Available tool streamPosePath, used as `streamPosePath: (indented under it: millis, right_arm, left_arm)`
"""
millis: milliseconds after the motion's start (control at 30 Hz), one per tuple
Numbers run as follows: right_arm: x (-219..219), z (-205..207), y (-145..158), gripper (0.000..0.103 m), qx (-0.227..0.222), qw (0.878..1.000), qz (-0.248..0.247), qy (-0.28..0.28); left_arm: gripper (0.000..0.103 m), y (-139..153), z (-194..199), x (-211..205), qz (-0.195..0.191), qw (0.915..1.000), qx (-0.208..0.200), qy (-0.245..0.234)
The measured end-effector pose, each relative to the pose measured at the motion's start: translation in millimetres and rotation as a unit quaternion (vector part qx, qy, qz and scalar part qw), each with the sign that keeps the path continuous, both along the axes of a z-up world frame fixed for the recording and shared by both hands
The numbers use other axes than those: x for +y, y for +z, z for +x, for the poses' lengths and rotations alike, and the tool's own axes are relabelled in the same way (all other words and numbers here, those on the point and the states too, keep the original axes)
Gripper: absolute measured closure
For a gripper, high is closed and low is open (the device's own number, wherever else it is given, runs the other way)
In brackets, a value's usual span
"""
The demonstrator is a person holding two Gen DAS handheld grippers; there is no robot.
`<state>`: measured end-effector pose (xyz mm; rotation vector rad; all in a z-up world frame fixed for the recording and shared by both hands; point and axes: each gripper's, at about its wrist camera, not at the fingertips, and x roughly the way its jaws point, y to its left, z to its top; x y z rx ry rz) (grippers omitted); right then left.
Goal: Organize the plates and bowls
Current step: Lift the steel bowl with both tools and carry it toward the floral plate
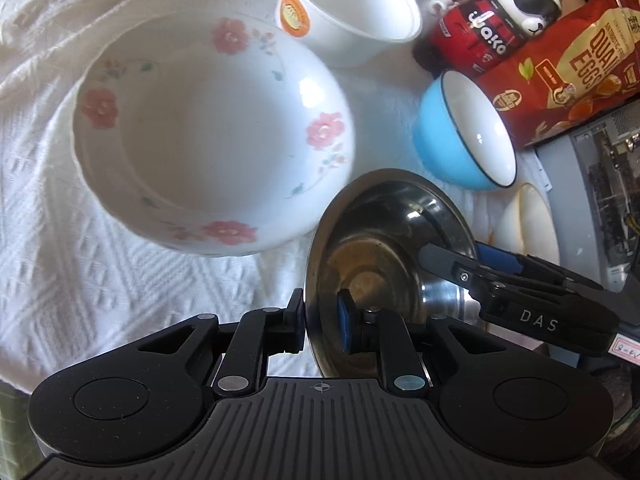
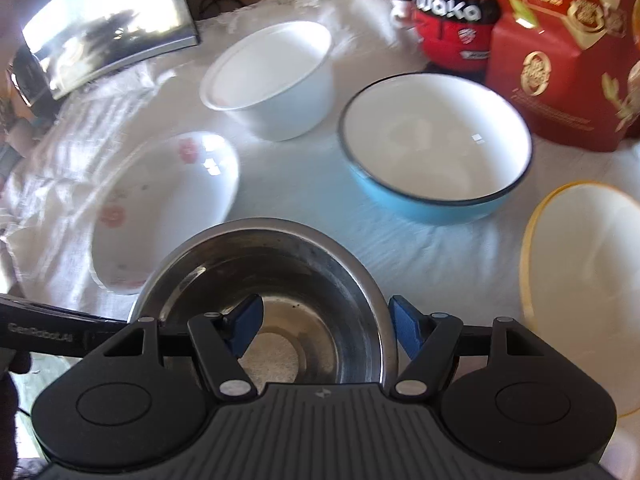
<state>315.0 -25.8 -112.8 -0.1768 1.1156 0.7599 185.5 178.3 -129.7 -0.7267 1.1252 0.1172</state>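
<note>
The left gripper (image 1: 322, 322) is clamped on the steel bowl's (image 1: 384, 216) rim. Only the right wrist view shows the right gripper (image 2: 326, 326) with jaws apart, straddling the opposite rim without touching; the blue bowl (image 2: 436, 148) lies beyond.

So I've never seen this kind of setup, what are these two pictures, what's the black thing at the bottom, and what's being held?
The black shape at the bottom of each picture is a hand-held claw that a person carries, one per hand, with a wide-angle camera looking along its fingers. One picture is from the left claw, the other from the right claw. The left claw pinches the rim of a steel bowl. The right claw straddles the opposite rim, its blue pads apart and not gripping. On the white cloth lie a flowered plate, a blue bowl, a white bowl and a yellow-rimmed dish. Behind stand a panda figure and a red bag.
</note>
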Motion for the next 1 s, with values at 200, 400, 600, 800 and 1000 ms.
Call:
streamPosePath:
  millis: [200,400,600,800,1000]
  right_arm:
    - [6,-6,-10,0.03,0.025,1.0,0.002,-0.009]
    - [-2,-6,-14,0.03,0.037,0.999,-0.006,-0.015]
    - [0,-12,-11,0.034,0.03,0.999,-0.008,-0.005]
    - [-6,-11,-20,0.035,0.049,0.998,-0.011,-0.022]
    - [-8,-14,-20,0.035,0.052,0.998,-0.005,-0.028]
  left_arm:
    - [0.085,0,-5,-1,0.009,0.9999,-0.009,-0.009]
    - [0.082,-3,-2,-4,0.003,0.9999,-0.009,-0.009]
    - [0.078,-10,10,-8,0.009,0.9998,-0.001,-0.017]
    - [0.077,-12,9,-11,-0.008,0.9995,-0.001,-0.032]
    - [0.076,-12,4,-4,-0.025,0.9995,-0.002,-0.018]
